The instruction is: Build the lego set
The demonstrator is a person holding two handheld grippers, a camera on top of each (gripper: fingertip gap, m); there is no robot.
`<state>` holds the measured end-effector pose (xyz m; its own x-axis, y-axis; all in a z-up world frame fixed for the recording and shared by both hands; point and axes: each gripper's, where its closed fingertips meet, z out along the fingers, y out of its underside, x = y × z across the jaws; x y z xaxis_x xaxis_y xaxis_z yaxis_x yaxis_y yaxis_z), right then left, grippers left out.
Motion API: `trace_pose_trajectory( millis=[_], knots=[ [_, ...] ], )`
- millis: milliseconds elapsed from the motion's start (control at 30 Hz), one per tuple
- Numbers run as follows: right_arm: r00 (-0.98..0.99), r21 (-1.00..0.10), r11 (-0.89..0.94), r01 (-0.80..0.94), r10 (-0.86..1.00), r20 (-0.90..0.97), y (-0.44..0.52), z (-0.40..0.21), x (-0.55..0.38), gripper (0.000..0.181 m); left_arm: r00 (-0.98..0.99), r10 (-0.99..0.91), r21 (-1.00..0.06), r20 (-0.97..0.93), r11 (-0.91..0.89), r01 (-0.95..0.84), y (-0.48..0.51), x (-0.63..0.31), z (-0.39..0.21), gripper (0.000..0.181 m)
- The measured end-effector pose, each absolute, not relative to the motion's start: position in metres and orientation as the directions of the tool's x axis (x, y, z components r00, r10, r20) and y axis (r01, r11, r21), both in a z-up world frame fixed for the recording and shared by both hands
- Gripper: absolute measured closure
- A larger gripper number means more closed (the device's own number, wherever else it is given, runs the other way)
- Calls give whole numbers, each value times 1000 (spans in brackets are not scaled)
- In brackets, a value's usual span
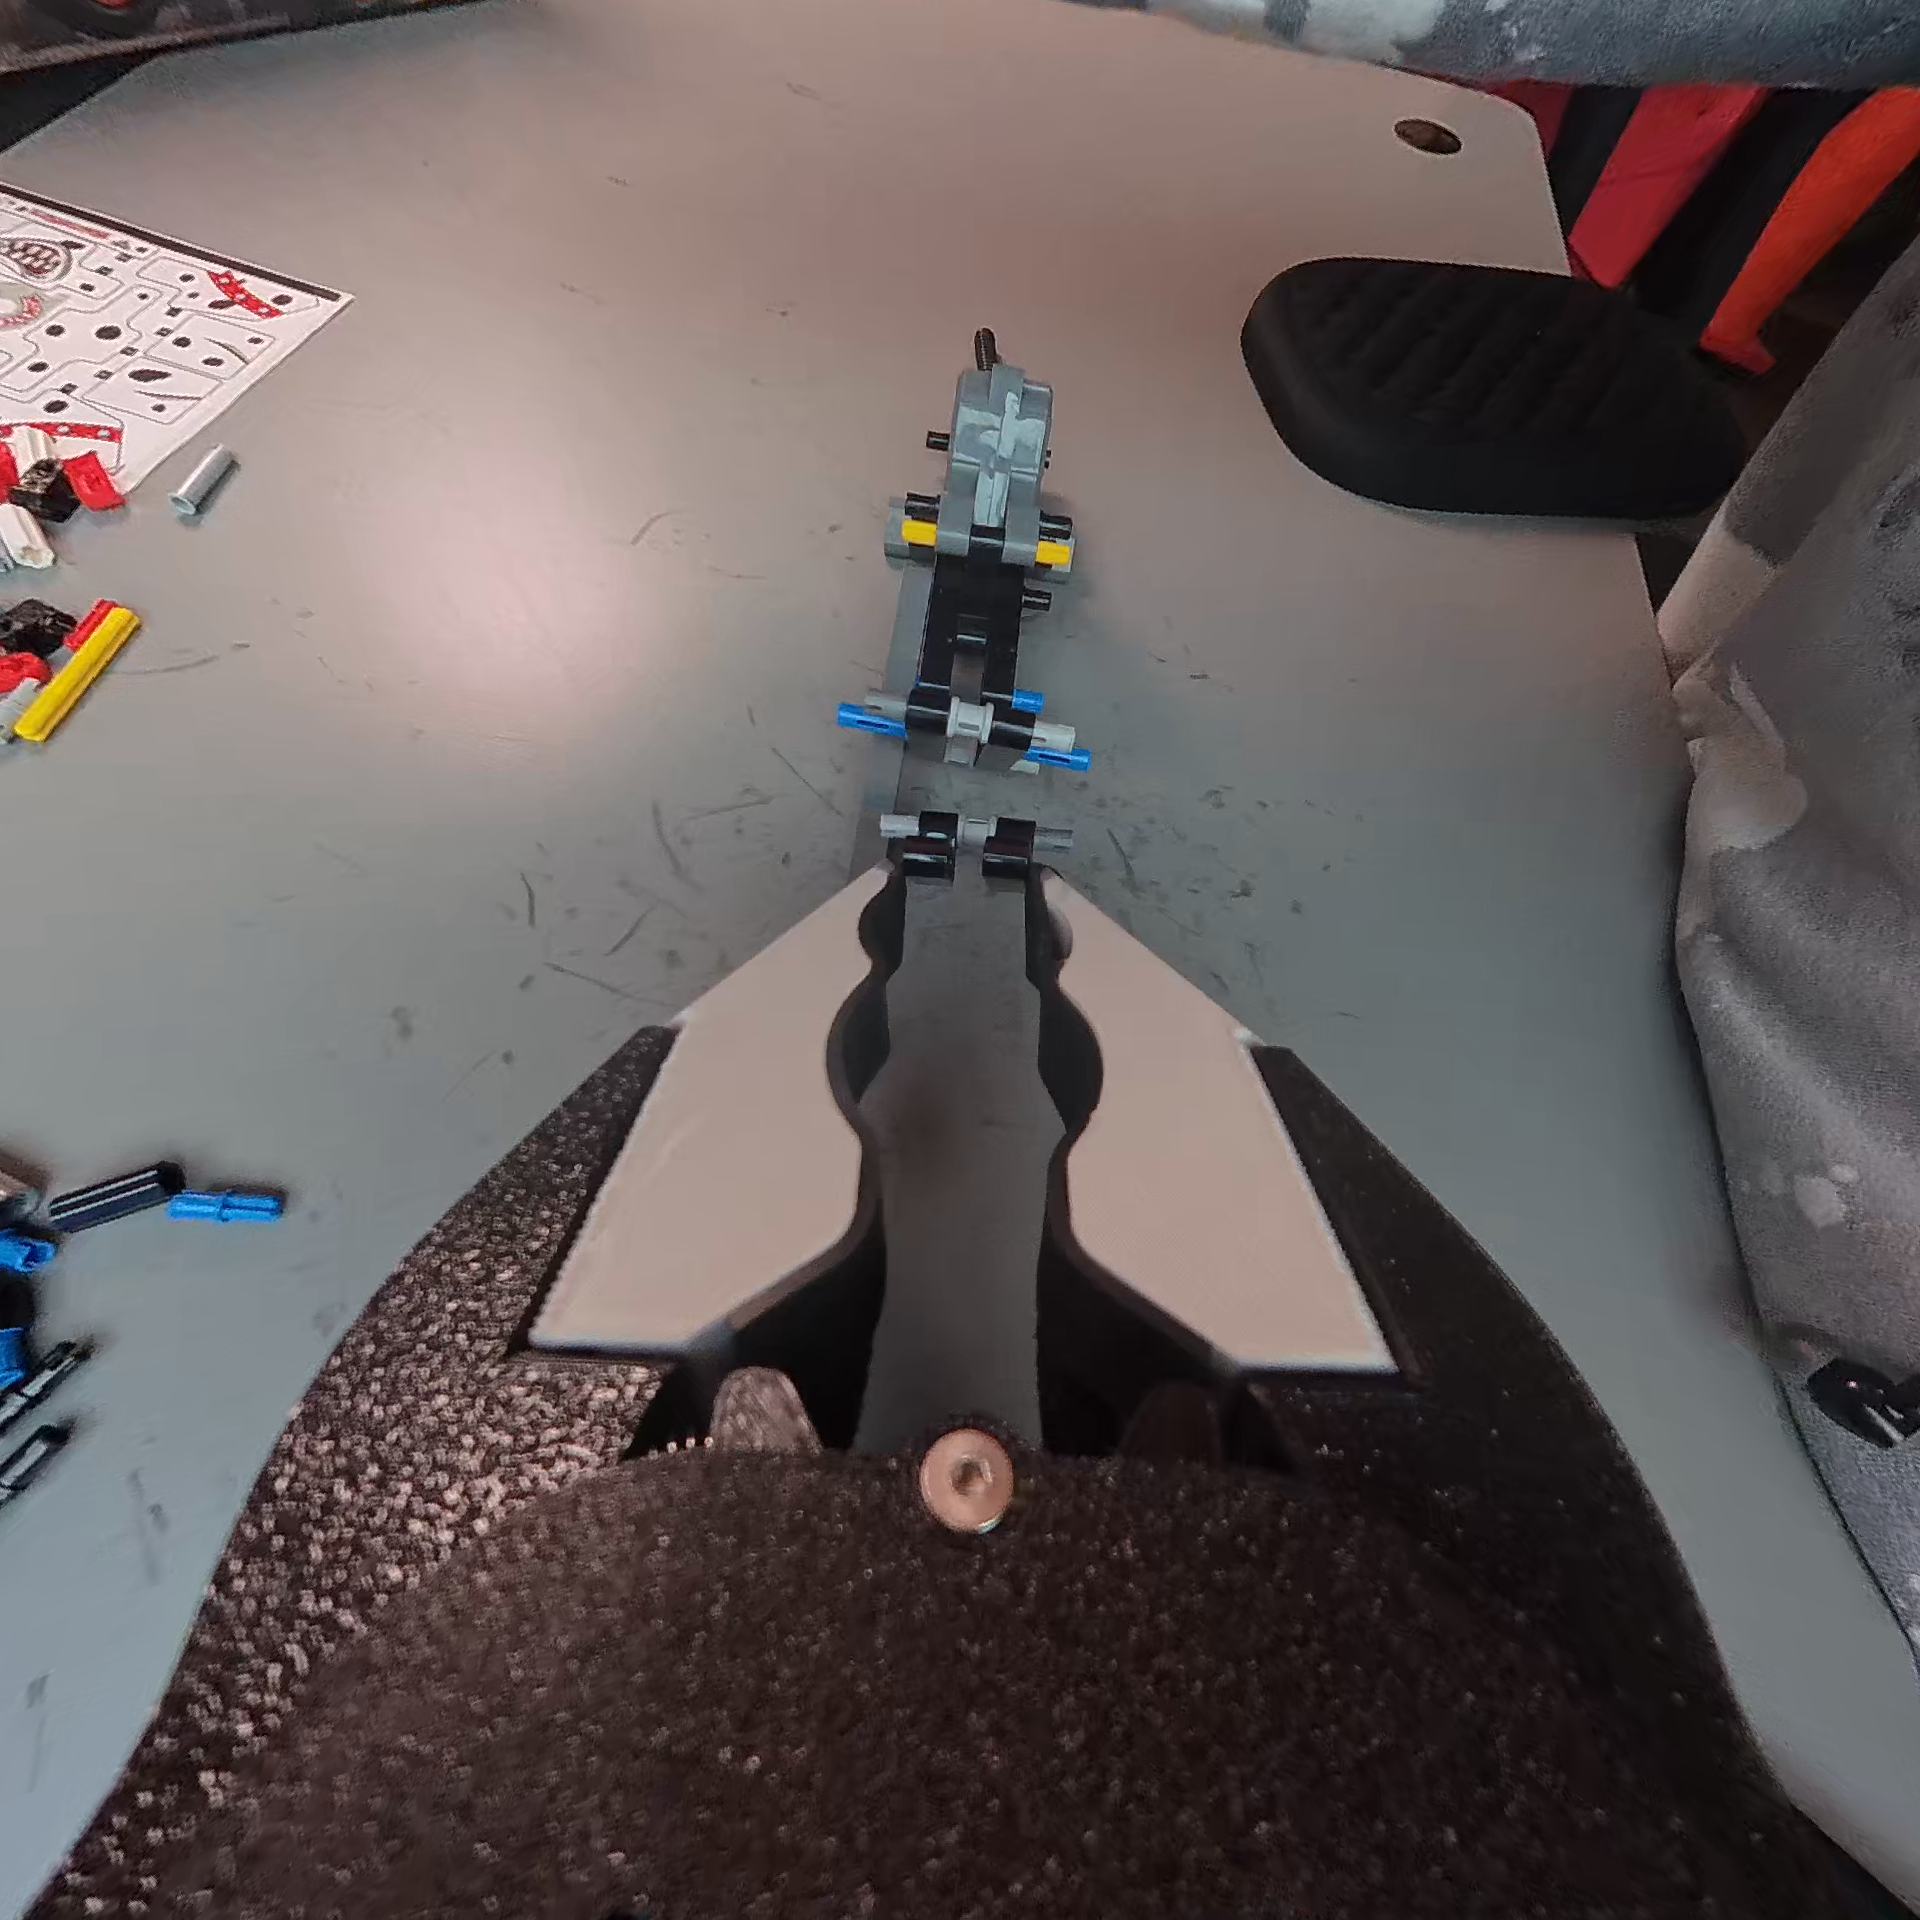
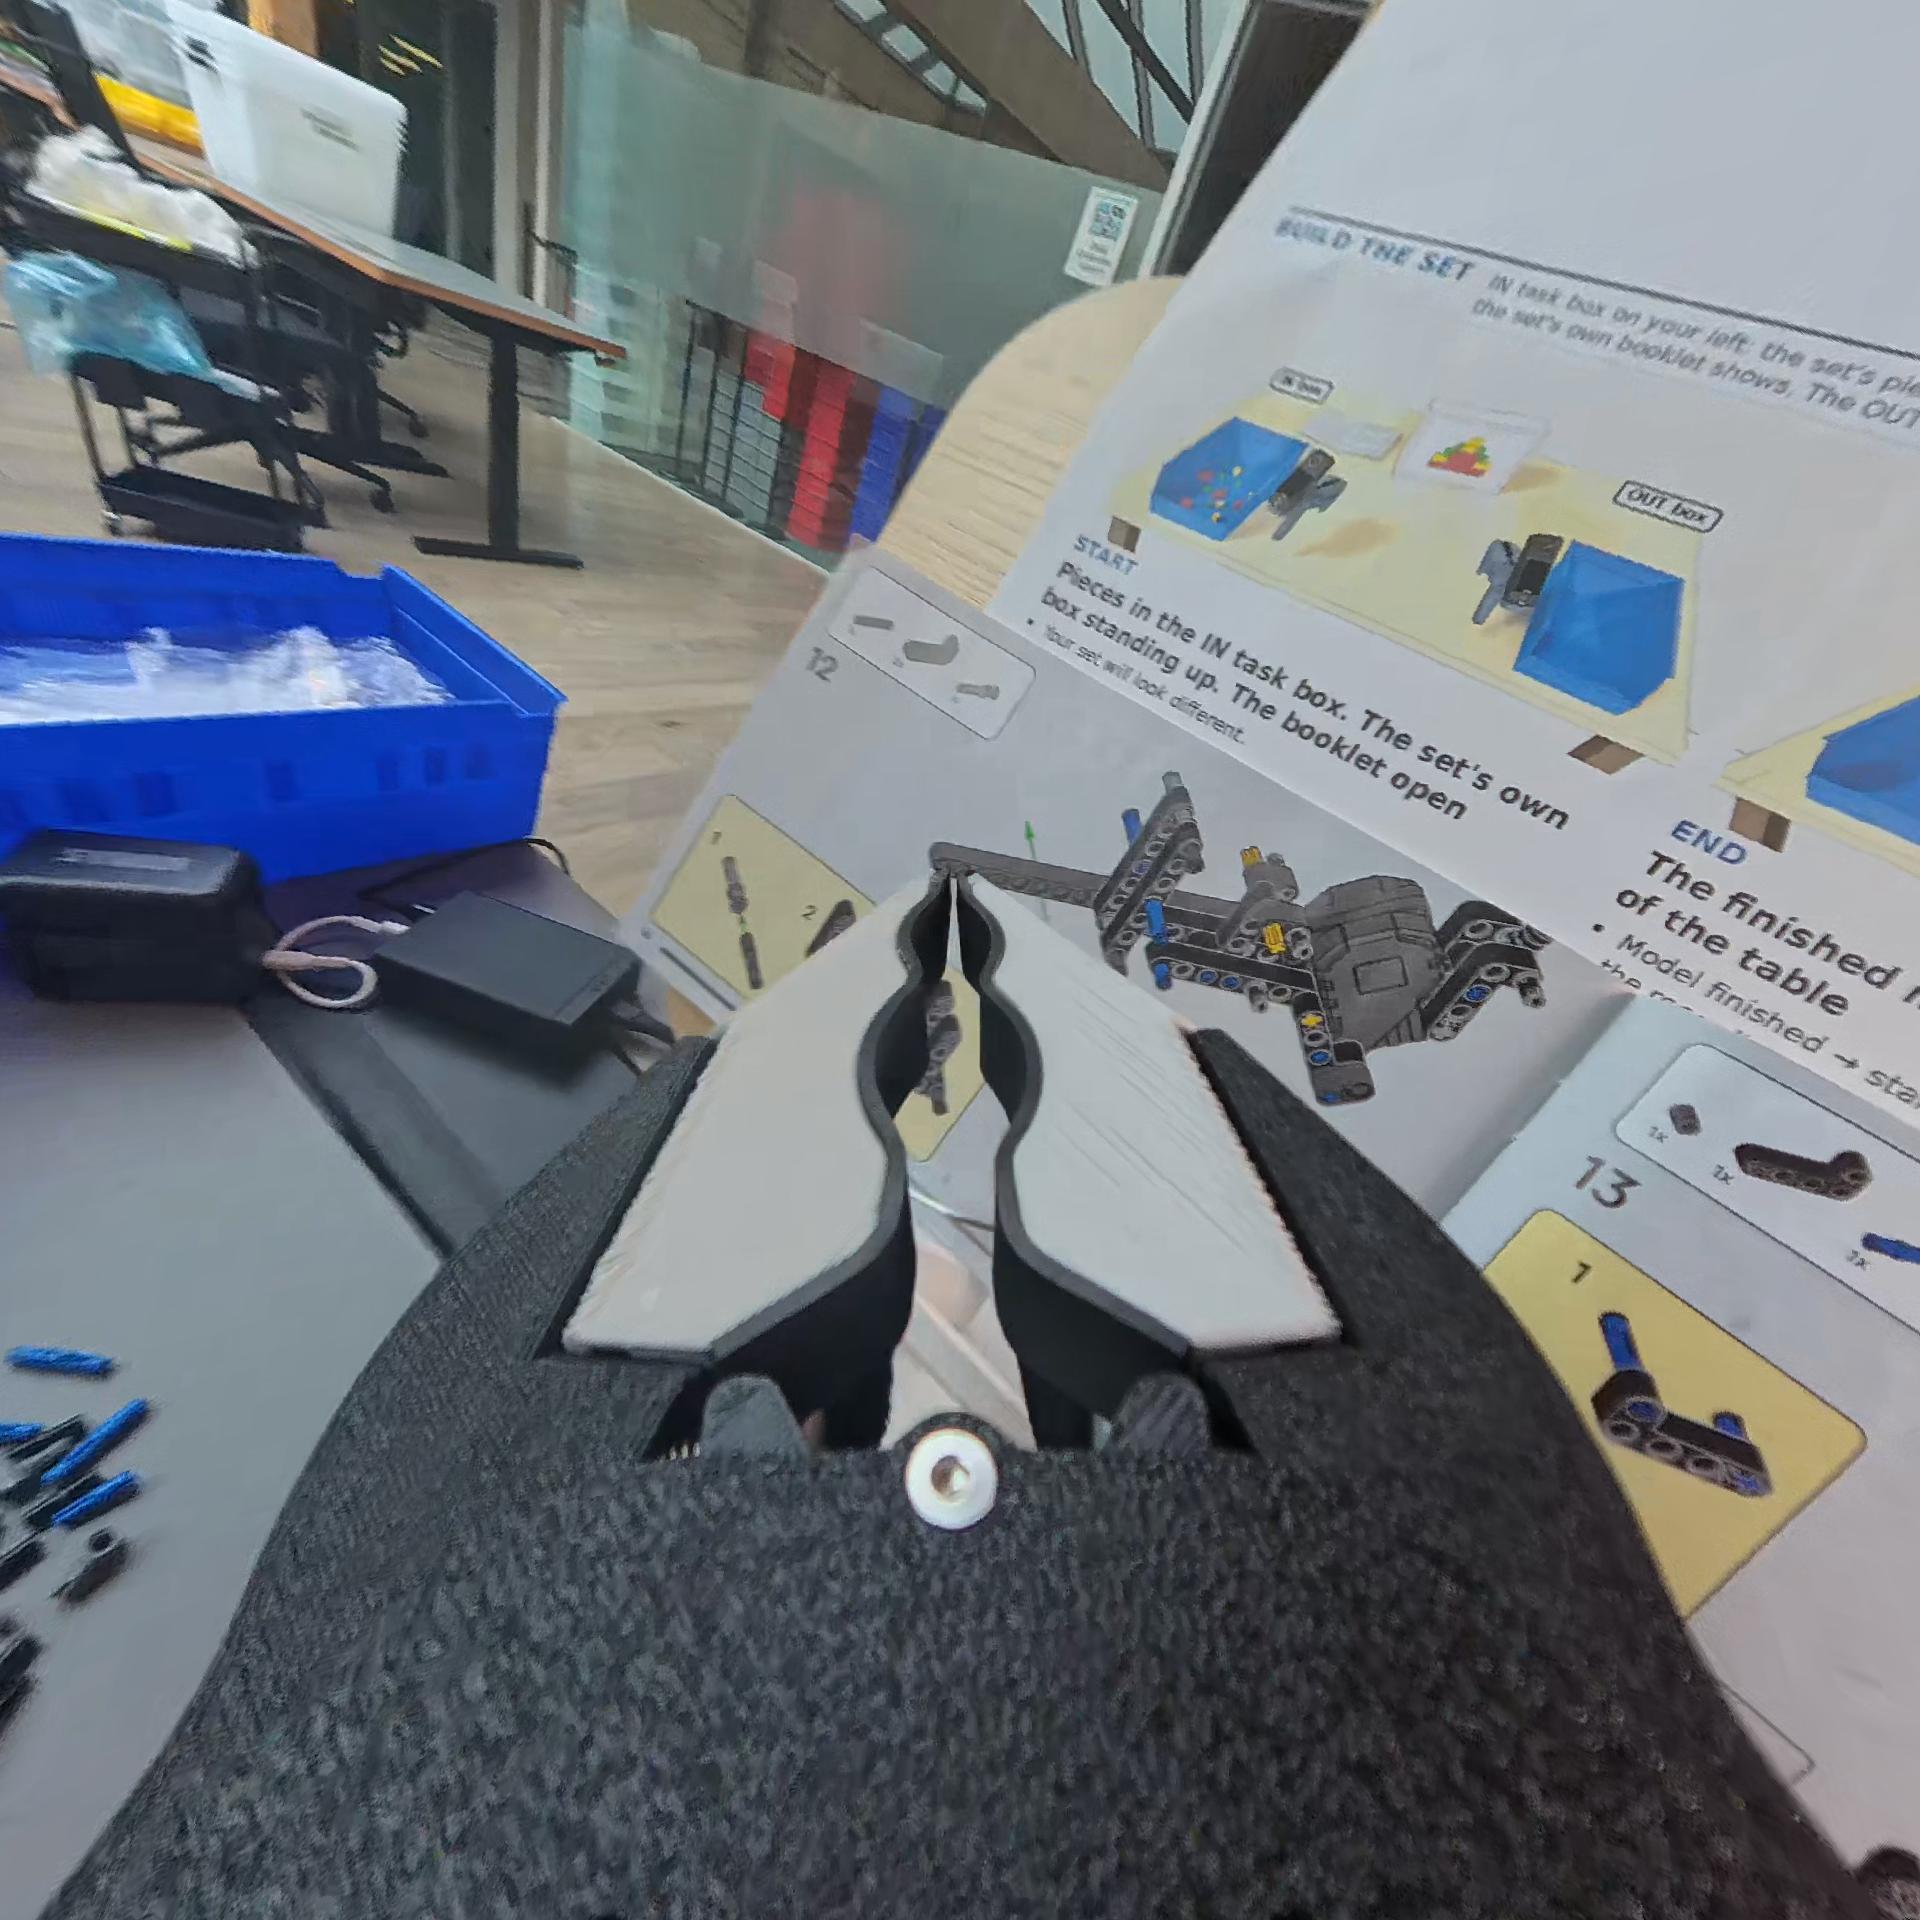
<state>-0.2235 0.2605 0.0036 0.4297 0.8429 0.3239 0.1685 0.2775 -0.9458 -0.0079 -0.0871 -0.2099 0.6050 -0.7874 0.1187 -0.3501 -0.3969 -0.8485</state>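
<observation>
The part-built lego model (image 1: 982, 623), grey and black with yellow and blue pins, lies lengthwise in front of my left gripper (image 1: 966, 883) over the grey table (image 1: 520, 727). The left fingertips (image 1: 883, 904) close on the black connectors at the model's near end. My right gripper (image 2: 952, 885) is shut, tips touching, with nothing visible between them. It is raised in front of the open instruction booklet (image 2: 1039, 790), which stands up with a printed task sheet (image 2: 1507, 468) behind it.
Loose red, yellow, black and blue pieces (image 1: 62, 665) and a sticker sheet (image 1: 135, 332) lie at the table's left. A black pad (image 1: 1496, 384) lies far right. A blue bin (image 2: 260, 717), black boxes (image 2: 135, 914) and loose blue pins (image 2: 83, 1455) are at the left in the right wrist view. The tips of one gripper are about 45 cm away from the tips of the other.
</observation>
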Motion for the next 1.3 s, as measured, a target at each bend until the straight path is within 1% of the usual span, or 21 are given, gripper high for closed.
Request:
trace_pose_trajectory(
  millis=[100, 167, 300, 367, 400, 433, 533, 567, 633, 700, 767, 800, 900, 967, 1067, 1200, 1300],
  knots=[
    [228, -954, 278, 109, 928, 296, 196, 2, -195, 174, 601, -792, -847, 111, -392, -360, -88, -8, -210, 156],
    [52, -959, 258, 119, 963, 265, 143, -15, -161, 170, 589, -800, -841, 109, -390, -374, -91, -7, -211, 156],
    [-208, -940, 248, 234, 957, 201, 59, -73, -70, 169, 573, -813, -821, 104, -395, -411, -94, -5, -218, 156],
    [-290, -919, 237, 315, 946, 145, 24, -106, -25, 169, 573, -813, -813, 104, -401, -422, -94, -6, -221, 156],
    [-327, -904, 236, 356, 938, 116, 6, -122, -5, 165, 575, -811, -810, 105, -405, -424, -94, -7, -222, 156],
    [-347, -885, 241, 397, 933, 98, -10, -137, 11, 155, 578, -809, -808, 110, -411, -422, -93, -7, -222, 156],
    [-374, -765, 340, 547, 917, 141, -40, -185, 46, 122, 591, -799, -802, 113, -424, -420, -89, -9, -225, 156],
    [-380, -712, 381, 590, 909, 171, -44, -199, 53, 116, 595, -796, -800, 112, -427, -422, -88, -9, -226, 156],
    [-378, -636, 440, 634, 894, 241, -43, -214, 57, 112, 599, -795, -792, 100, -428, -436, -89, -9, -229, 156],
    [-384, -584, 456, 671, 888, 252, -42, -225, 56, 113, 605, -792, -783, 84, -428, -452, -89, -9, -232, 156],
    [-388, -545, 470, 694, 882, 267, -35, -235, 54, 122, 605, -792, -784, 85, -429, -450, -91, -7, -231, 156],
    [-382, -554, 465, 691, 885, 267, -32, -235, 52, 126, 603, -792, -786, 90, -429, -445, -92, -6, -230, 156],
    [-386, -644, 364, 672, 915, 115, -32, -230, 52, 139, 585, -799, -800, 135, -436, -411, -96, 0, -225, 156],
    [-379, -697, 261, 668, 925, -17, -30, -224, 53, 139, 576, -803, -812, 153, -434, -389, -98, 4, -220, 156],
    [-391, -726, 153, 671, 904, -170, -30, -218, 56, 139, 567, -805, -835, 172, -424, -349, -98, 8, -211, 156],
    [-390, -735, 83, 673, 884, -257, -27, -216, 55, 139, 543, -811, -871, 219, -414, -267, -98, 12, -195, 156],
    [-395, -740, 59, 670, 872, -289, -28, -214, 52, 139, 548, -802, -880, 236, -416, -230, -95, 12, -190, 156]
  ],
)
